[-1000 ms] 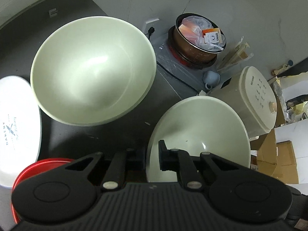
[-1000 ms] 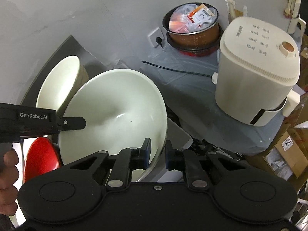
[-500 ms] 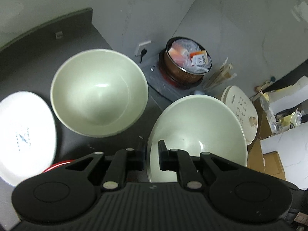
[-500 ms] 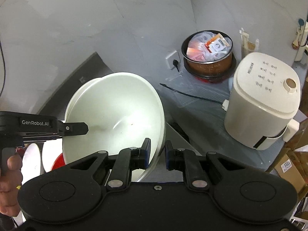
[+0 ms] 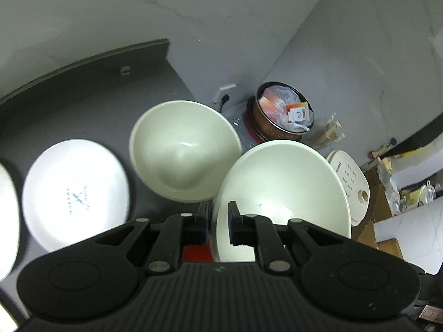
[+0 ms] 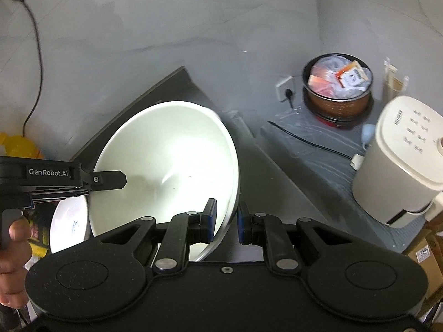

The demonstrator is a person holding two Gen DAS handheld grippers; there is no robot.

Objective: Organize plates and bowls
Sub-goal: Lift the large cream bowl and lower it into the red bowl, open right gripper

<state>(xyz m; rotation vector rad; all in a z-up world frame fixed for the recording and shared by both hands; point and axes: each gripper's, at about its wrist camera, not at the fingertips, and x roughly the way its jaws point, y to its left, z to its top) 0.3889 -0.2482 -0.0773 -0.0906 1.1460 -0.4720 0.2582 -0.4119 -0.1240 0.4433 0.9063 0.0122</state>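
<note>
A large pale green bowl (image 5: 282, 188) hangs tilted in the air, held by both grippers. My left gripper (image 5: 217, 213) is shut on its near rim. My right gripper (image 6: 225, 213) is shut on the opposite rim of the same bowl (image 6: 166, 171). In the right wrist view the left gripper (image 6: 110, 182) reaches in from the left edge, pinching the rim. A second pale green bowl (image 5: 185, 149) rests upright on the dark counter (image 5: 83, 96) below. Left of it lies a white plate (image 5: 76, 193) with a small dark logo. A red dish (image 5: 193, 251) shows between the left fingers.
A white rice cooker (image 6: 398, 160) and a copper pot (image 6: 337, 83) full of packets stand on a lower grey surface to the right. Another white plate edge (image 5: 7, 221) lies far left. A person's hand (image 6: 13, 249) holds the left gripper. Cardboard boxes (image 5: 387, 243) sit beyond the cooker.
Both grippers have risen with the bowl between them. The bowl and plate on the counter now look smaller and farther below, and more of the wall shows.
</note>
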